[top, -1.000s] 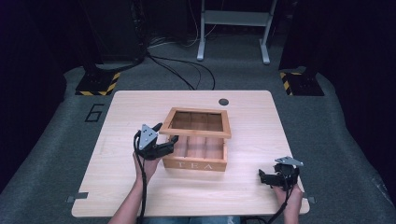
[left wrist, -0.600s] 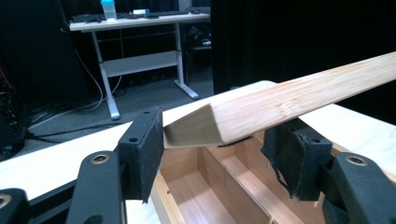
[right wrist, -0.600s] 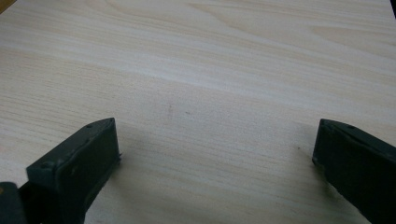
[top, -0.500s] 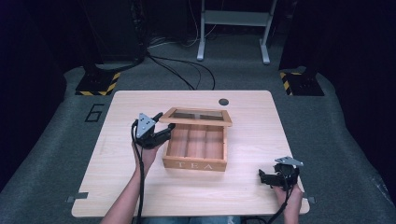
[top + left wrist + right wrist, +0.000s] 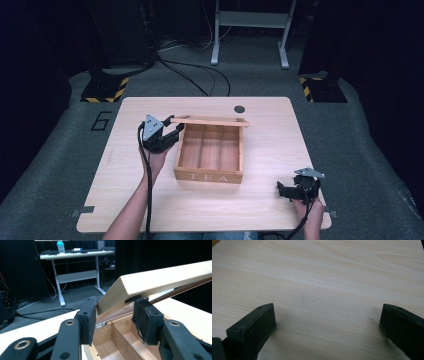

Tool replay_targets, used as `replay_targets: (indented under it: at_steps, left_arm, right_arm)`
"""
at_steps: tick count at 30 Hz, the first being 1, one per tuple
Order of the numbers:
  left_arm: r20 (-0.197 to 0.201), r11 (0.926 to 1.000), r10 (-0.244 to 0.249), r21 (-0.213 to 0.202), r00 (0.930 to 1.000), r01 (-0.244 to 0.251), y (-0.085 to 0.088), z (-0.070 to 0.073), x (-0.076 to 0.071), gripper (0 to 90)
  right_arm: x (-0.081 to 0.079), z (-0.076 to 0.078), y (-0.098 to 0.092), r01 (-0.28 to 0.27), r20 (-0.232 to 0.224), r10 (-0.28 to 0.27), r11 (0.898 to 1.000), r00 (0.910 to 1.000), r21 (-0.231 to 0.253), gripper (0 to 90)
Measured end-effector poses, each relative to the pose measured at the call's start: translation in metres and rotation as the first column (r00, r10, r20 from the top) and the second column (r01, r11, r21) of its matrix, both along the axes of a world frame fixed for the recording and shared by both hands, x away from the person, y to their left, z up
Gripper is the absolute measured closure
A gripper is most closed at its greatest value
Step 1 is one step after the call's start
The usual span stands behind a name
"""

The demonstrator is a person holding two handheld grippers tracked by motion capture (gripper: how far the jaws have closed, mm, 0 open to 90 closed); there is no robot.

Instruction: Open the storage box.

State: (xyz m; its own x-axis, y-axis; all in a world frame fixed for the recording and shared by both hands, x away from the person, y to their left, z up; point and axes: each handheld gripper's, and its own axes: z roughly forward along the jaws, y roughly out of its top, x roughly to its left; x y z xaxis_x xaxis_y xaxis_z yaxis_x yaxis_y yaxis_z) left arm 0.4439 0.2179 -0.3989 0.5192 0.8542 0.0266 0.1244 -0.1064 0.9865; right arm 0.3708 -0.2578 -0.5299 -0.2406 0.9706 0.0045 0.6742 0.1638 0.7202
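Observation:
A wooden tea box (image 5: pixel 207 175) with "TEA" on its front wall stands mid-table, its divided inside (image 5: pixel 120 340) showing. Its hinged lid (image 5: pixel 210 121) is tilted up over the far side. My left gripper (image 5: pixel 176 132) is at the lid's left corner. In the left gripper view the jaws of that gripper (image 5: pixel 115 307) stand apart, with the lid (image 5: pixel 162 277) corner lying on and between their tips. The right pad (image 5: pixel 145 317) touches the lid's underside. My right gripper (image 5: pixel 281 190) is open near the table's front right, over bare wood (image 5: pixel 327 312).
A small black disc (image 5: pixel 239 108) lies near the table's far edge behind the box. The pale wooden table (image 5: pixel 280 145) has bare wood on both sides of the box. Beyond it are cables, a white desk frame (image 5: pixel 250 20) and striped floor markers (image 5: pixel 102 90).
The lid has swung up from nearly flat to steeply raised. My left gripper has moved up and away with the lid's left corner. The right gripper has stayed put.

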Motion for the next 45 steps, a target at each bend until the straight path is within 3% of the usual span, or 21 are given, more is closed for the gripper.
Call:
replay_targets:
  at_steps: [4, 12, 24, 33, 45]
  left_arm:
    - [-0.017, 0.9999, 0.005, -0.012, 0.9998, -0.005, 0.003, 0.001, 0.003, 60.6]
    - [-0.033, 0.9999, 0.008, -0.006, 0.9994, -0.008, 0.003, 0.011, 0.012, 61.3]
    - [-0.089, 0.9998, -0.018, -0.012, 0.9958, 0.017, 0.005, 0.03, 0.033, 62.0]
    - [-0.1, 0.9999, -0.015, -0.001, 0.9949, 0.015, 0.003, 0.039, 0.044, 62.4]
    - [-0.103, 0.9997, -0.019, 0.015, 0.9945, 0.02, 0.004, 0.041, 0.046, 62.5]
  right_arm:
    - [0.0, 0.0, 0.0, -0.001, 0.0, 0.001, 1.0, 1.0, -0.001, 0.0]
    - [0.0, 0.0, 0.0, 0.0, -0.001, 0.0, 1.0, 1.0, 0.0, 0.0]
    - [0.0, 0.0, -0.001, -0.01, 0.001, 0.01, 1.0, 1.0, -0.005, 0.0]
    - [0.0, 0.0, -0.001, -0.01, 0.001, 0.01, 1.0, 0.9999, -0.005, 0.0]
    - [0.0, 0.0, -0.001, -0.01, 0.001, 0.01, 1.0, 0.9999, -0.005, 0.0]
